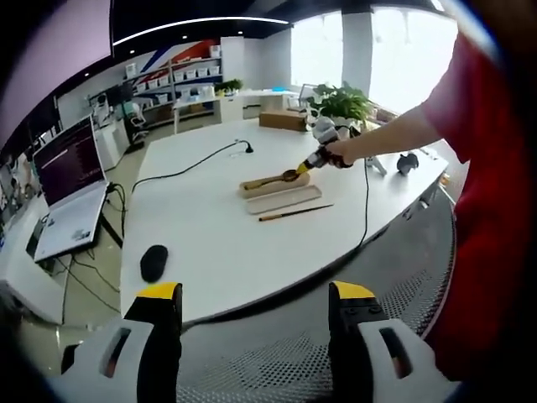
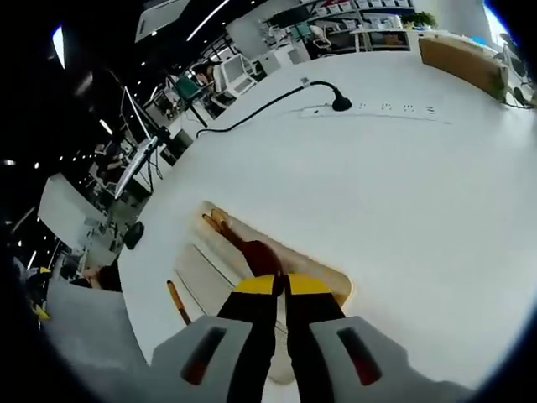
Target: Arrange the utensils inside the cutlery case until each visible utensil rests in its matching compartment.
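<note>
A pale wooden cutlery case (image 1: 270, 184) lies open on the white table (image 1: 210, 243), with its flat lid (image 1: 284, 200) beside it and one brown chopstick (image 1: 295, 212) in front of the lid. My right gripper (image 1: 319, 157), held in a person's hand, is shut on the bowl end of a wooden spoon (image 1: 277, 178) whose handle lies along the case. In the right gripper view my right gripper (image 2: 281, 285) is shut on the spoon (image 2: 258, 254) over the case (image 2: 336, 281), with the lid (image 2: 205, 273) and chopstick (image 2: 176, 302) to the left. My left gripper (image 1: 256, 294) is open and holds nothing, well back from the table.
A mesh chair (image 1: 277, 353) is under my left gripper. A laptop (image 1: 71, 189) stands at the left, and a black mouse (image 1: 153, 262) and a black cable (image 1: 193, 165) lie on the table. A cardboard box (image 1: 283, 120) and a plant (image 1: 340, 102) are at the back. A power strip (image 2: 373, 107) lies beyond the case.
</note>
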A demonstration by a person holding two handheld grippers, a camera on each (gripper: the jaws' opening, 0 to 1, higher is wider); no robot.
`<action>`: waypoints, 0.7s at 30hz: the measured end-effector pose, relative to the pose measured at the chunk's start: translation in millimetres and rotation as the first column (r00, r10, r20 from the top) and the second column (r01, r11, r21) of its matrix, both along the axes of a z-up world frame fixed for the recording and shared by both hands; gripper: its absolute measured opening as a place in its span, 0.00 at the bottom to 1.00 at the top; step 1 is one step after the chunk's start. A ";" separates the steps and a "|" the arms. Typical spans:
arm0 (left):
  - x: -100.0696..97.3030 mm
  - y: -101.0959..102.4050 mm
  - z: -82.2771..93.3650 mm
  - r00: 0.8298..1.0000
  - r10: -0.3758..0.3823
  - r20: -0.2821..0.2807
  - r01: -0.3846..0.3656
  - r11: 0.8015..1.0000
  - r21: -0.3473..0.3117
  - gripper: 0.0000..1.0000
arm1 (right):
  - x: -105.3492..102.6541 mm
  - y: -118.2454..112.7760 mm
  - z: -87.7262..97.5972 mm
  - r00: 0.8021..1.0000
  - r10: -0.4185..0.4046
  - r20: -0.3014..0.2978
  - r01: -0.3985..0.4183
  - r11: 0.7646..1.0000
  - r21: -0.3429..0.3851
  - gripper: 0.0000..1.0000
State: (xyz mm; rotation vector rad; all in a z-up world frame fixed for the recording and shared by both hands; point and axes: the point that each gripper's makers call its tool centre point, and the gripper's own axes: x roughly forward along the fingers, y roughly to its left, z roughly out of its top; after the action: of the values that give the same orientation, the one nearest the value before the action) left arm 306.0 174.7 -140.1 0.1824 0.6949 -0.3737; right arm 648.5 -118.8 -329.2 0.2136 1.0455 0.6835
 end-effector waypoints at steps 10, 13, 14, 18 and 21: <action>-4.3 4.6 3.9 1.000 -0.002 0.008 0.002 1.000 0.002 0.73 | -4.2 -0.1 5.8 0.989 -0.107 -0.100 0.111 0.993 0.043 0.13; -0.2 13.2 10.6 0.999 0.017 0.035 -0.017 1.000 -0.006 0.73 | 1.3 -1.9 25.9 0.991 -0.125 -0.044 0.128 0.989 0.075 0.07; 2.6 15.2 14.0 0.998 0.028 0.050 -0.026 0.999 -0.031 0.73 | -0.1 -2.4 29.4 0.992 -0.118 -0.043 0.121 0.990 0.077 0.08; 8.1 18.5 15.3 0.998 0.010 0.062 -0.009 1.000 -0.020 0.73 | 2.5 -11.3 39.7 0.996 -0.082 0.034 0.082 0.996 0.028 0.10; 12.3 17.4 19.9 0.996 0.011 0.086 -0.007 0.999 -0.052 0.73 | -1.4 -19.7 42.7 0.998 -0.046 0.033 0.048 0.997 -0.066 0.06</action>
State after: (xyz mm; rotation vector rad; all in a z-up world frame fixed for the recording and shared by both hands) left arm 318.3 192.1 -120.2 0.1458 0.6008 -0.3723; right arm 647.0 -138.4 -286.5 0.1690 1.0280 0.6067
